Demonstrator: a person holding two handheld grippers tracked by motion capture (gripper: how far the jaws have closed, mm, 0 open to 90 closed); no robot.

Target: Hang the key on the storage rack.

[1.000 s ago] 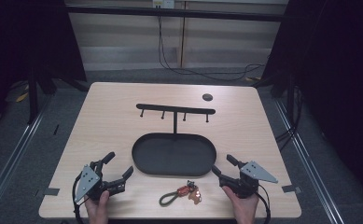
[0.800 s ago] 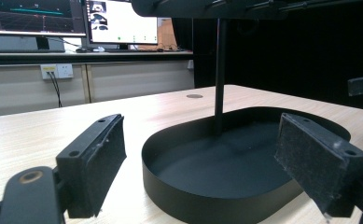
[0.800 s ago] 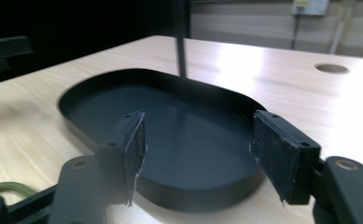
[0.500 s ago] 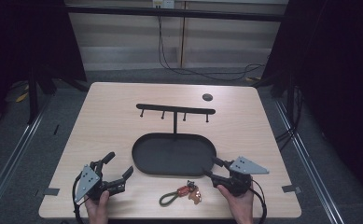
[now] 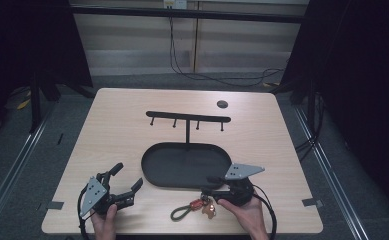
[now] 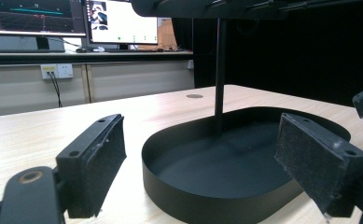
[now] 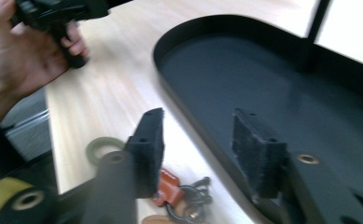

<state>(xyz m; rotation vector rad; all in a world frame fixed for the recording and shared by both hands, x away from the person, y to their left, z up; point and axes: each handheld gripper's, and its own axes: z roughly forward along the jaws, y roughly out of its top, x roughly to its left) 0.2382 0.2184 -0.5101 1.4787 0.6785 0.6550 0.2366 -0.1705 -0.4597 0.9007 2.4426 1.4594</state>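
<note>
- Keychain (image 5: 194, 208) lies ungrasped on the surface (image 5: 122, 125), none of it hung on the hook stand (image 5: 187, 118).
- Right hand-held gripper (image 5: 208, 185), closing with nothing between its pads, hovers above it.
- Left hand-held gripper (image 5: 127, 181) rests open, empty.

Wide-apart black jaws before oval black tray (image 6: 184, 196)

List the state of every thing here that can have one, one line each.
Keychain: flat on the table, not held.
Tray: empty.
Hook rack: upright, nothing on its hooks.
Left gripper: open, holding nothing.
Right gripper: open over the keychain, jaws just been closing, nothing gripped.
</note>
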